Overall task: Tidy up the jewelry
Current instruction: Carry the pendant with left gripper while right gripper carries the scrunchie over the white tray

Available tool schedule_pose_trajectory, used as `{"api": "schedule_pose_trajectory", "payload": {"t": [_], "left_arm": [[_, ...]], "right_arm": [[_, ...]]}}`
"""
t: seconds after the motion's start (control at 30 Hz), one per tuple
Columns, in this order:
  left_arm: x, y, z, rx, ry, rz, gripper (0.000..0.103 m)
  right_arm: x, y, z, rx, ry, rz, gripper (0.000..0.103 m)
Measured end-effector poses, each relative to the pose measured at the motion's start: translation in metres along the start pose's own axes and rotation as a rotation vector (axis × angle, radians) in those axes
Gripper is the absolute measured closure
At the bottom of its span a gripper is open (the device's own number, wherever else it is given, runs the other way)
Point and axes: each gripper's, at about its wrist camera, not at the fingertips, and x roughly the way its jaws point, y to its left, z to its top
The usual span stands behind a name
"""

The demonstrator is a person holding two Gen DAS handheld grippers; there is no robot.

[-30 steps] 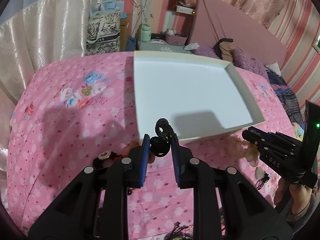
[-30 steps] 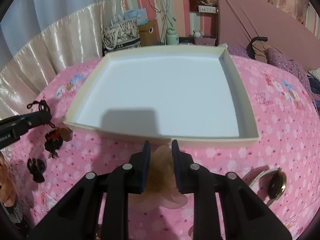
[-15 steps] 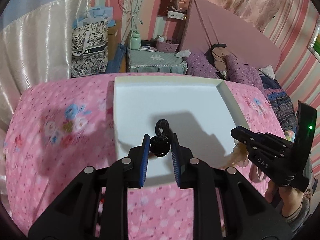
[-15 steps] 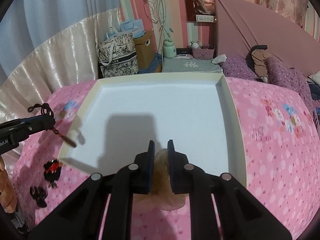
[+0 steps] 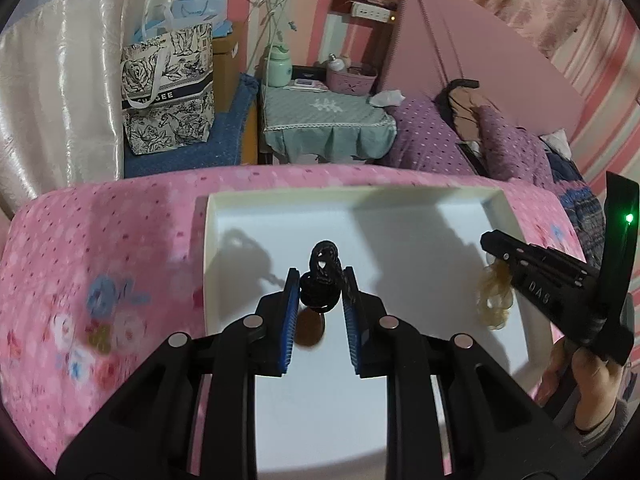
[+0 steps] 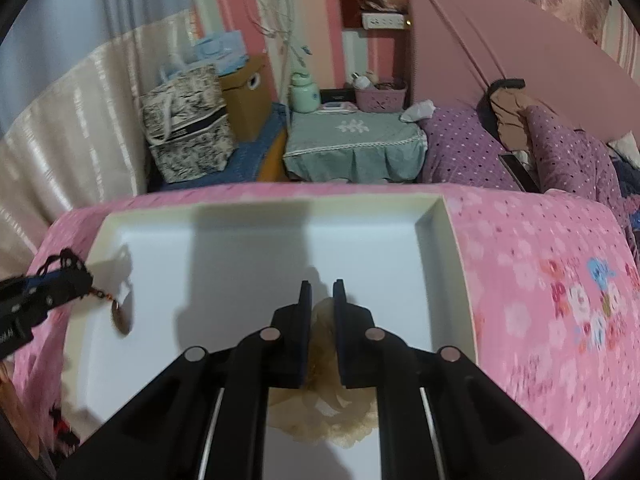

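White tray [image 5: 400, 420], left view: bare floor, low rim, on the pink bedspread [image 5: 100, 280].
Left gripper [image 5: 320, 280]: above tray, jaws narrow, clamped on black cord [image 5: 320, 292]; brown pendant [image 5: 308, 330] hangs below.
Right gripper [image 5: 490, 240]: above tray's right side, cream scrunchie [image 5: 494, 296] dangling.
Tray, right view [image 6: 240, 272]: bare floor.
Right gripper [image 6: 322, 292]: jaws just closing, nearly together, pinching scrunchie [image 6: 324, 412].
Beyond tray: nightstand [image 6: 352, 144], bag [image 6: 188, 120].
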Motion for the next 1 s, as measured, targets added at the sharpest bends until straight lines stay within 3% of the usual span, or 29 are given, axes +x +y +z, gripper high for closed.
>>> {"api": "schedule_pose_trajectory", "payload": {"t": [0.37, 1.0], "left_arm": [[0.045, 0.021, 0.037, -0.043, 0.008, 0.066, 0.083], [0.058, 0.022, 0.034, -0.026, 0.0, 0.152, 0.083]], "right_arm": [[0.033, -0.018, 0.04, 0.041, 0.014, -0.036, 0.093], [0.043, -0.015, 0.03, 0.026, -0.012, -0.046, 0.092]]}}
